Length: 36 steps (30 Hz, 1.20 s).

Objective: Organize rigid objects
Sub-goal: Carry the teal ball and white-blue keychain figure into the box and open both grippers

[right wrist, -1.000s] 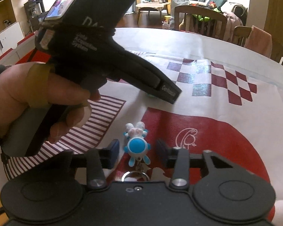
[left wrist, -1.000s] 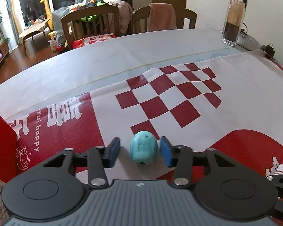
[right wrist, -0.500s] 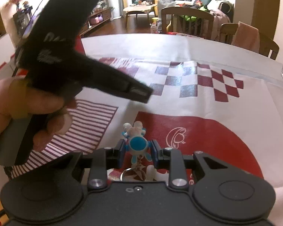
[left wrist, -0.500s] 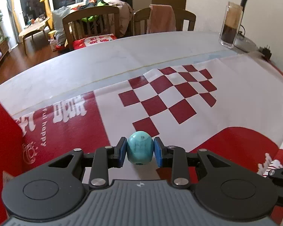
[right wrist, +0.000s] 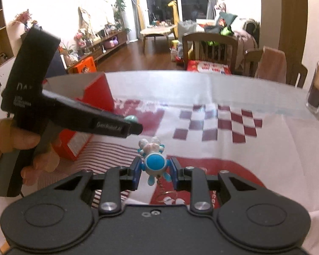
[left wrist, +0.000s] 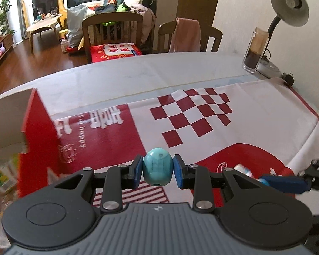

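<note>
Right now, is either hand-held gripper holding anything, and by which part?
Yes, both. The left hand-held gripper clamps the turquoise egg-shaped bead across its sides. The right hand-held gripper clamps the small blue-and-white keychain figure by its round blue body.

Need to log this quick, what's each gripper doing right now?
Left gripper: closed on the turquoise egg-shaped bead.
Right gripper: closed on the small blue keychain figure.

The turquoise egg-shaped bead (left wrist: 158, 166) sits squarely between the left jaws, blue pads pressing its two sides, its long axis upright and a small hole showing at its lower end. The blue-and-white figure keychain (right wrist: 154, 162) is pinched between the right jaws, pale head pointing forward beyond the fingertips, chain and ring trailing back beneath them
</note>
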{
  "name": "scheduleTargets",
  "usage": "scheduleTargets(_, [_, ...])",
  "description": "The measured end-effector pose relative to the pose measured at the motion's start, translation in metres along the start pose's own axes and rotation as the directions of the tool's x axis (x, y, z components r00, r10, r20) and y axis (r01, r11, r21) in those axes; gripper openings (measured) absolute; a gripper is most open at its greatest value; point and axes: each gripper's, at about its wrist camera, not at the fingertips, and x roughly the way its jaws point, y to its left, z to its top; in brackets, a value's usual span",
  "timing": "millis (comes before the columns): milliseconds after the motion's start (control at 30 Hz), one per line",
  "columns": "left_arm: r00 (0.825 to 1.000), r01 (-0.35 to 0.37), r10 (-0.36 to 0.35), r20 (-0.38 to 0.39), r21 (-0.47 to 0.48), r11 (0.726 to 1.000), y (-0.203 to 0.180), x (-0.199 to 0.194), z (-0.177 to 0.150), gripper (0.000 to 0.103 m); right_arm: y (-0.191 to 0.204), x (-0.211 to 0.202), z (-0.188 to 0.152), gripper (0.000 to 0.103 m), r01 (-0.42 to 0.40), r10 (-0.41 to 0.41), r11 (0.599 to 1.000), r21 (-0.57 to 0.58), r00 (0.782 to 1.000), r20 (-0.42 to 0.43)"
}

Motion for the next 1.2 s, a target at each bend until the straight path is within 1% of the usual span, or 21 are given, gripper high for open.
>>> scheduleTargets(200, [1.0, 0.009, -0.009, 0.005, -0.009, 1.0, 0.018, -0.037, -0.002, 0.03, 0.024, -0.011, 0.02, 0.027, -0.003, 0.004, 1.0, -0.018, 1.0, 0.018])
scheduleTargets(533, [0.998, 0.001, 0.0, 0.059, -0.008, 1.0, 0.064, -0.097, -0.002, 0.03, 0.072, -0.012, 0.052, 0.028, -0.011, 0.014, 0.998, -0.055, 0.999, 0.05])
scheduleTargets(667, [0.997, -0.019, 0.019, 0.072, -0.008, 1.0, 0.088, -0.115, -0.005, 0.03, 0.093, -0.004, 0.063, 0.028, -0.021, 0.025, 0.996, -0.084, 0.998, 0.052])
scheduleTargets(833, [0.996, -0.036, 0.039, 0.078, -0.04, 0.999, 0.123, -0.134, -0.011, 0.03, 0.122, 0.007, 0.076, 0.028, -0.037, 0.044, 0.993, -0.114, 0.997, 0.06])
scheduleTargets(1200, [0.989, -0.112, 0.118, 0.085, -0.076, 0.991, 0.204, -0.165, -0.019, 0.03, 0.171, 0.041, 0.107, 0.028, -0.066, 0.076, 0.987, -0.149, 0.995, 0.065])
